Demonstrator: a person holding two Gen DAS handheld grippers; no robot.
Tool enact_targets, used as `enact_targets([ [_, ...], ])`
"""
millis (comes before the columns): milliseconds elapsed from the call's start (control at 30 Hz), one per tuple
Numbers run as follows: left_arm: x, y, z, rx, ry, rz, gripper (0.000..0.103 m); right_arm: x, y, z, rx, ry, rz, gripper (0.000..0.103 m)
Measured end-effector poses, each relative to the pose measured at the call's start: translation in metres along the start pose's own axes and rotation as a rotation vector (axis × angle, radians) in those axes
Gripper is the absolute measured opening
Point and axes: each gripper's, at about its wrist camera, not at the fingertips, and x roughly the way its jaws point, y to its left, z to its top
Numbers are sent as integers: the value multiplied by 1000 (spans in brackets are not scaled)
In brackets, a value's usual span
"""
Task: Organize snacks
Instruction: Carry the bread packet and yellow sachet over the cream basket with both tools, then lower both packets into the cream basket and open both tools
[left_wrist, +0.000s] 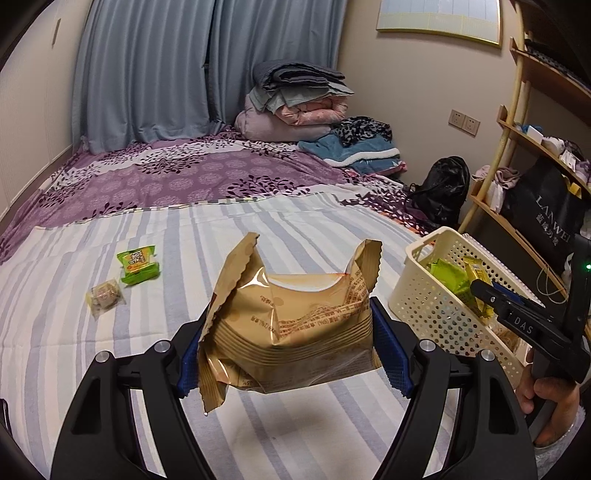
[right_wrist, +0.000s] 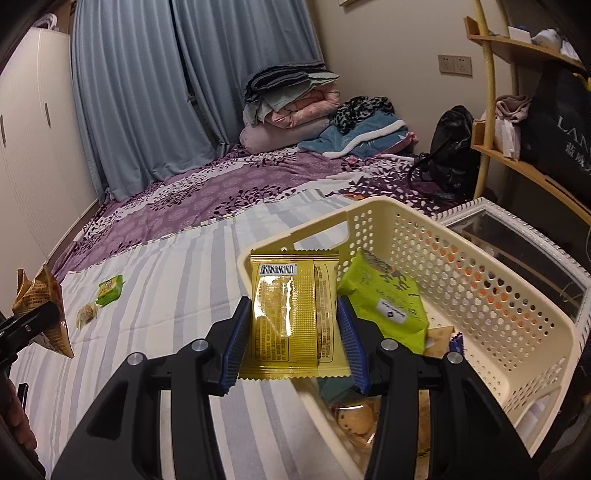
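The left gripper (left_wrist: 291, 343) pinches a crinkled tan foil snack bag (left_wrist: 291, 325) above the striped bedsheet (left_wrist: 110, 350). The right gripper (right_wrist: 293, 343) clamps a flat yellow snack packet (right_wrist: 291, 314) over the near-left rim of the cream perforated plastic basket (right_wrist: 480, 280).

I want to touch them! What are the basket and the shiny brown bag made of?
The basket looks like hard cream plastic, matte, with rows of punched holes. The brown bag looks like thin glossy foil or plastic film: it crinkles and glints.
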Motion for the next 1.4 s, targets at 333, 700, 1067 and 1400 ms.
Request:
enact_targets([
  [333, 5, -33, 4, 67, 4, -42, 78, -10, -44, 0, 87, -8, -55, 47],
  [700, 6, -66, 9, 133, -2, -89, 78, -20, -57, -2, 107, -11, -89, 48],
  [1067, 9, -98, 21, 194, -12, -140, 78, -30, -75, -4, 164, -31, -124, 69],
  [1400, 25, -132, 37, 236, -11, -197, 78, -36, -84, -10, 177, -39, -134, 69],
])
